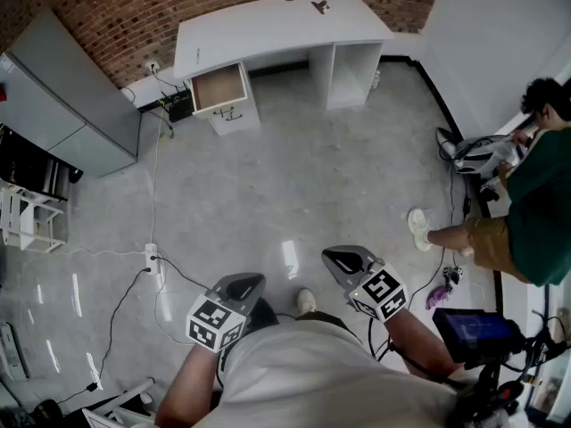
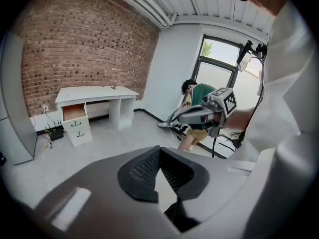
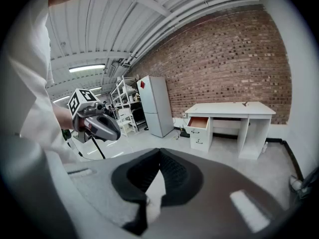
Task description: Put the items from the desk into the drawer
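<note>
A white desk [image 1: 277, 29] stands far off against the brick wall, with its top drawer [image 1: 219, 87] pulled open and showing a bare wooden bottom. One small dark item [image 1: 319, 7] lies on the desktop. My left gripper [image 1: 243, 285] and right gripper [image 1: 343, 261] are held close to my body, well away from the desk. In the left gripper view my left gripper [image 2: 159, 151] is shut and holds nothing; the desk [image 2: 97, 91] is small in the distance. The right gripper [image 3: 159, 153] is likewise shut and holds nothing, with the open drawer [image 3: 198, 122] far ahead.
A grey cabinet [image 1: 62, 105] and a white rack [image 1: 27, 217] stand at the left. A power strip [image 1: 152, 257] with cables lies on the floor. A person in green [image 1: 526, 212] sits at the right, beside a screen on a stand [image 1: 477, 328].
</note>
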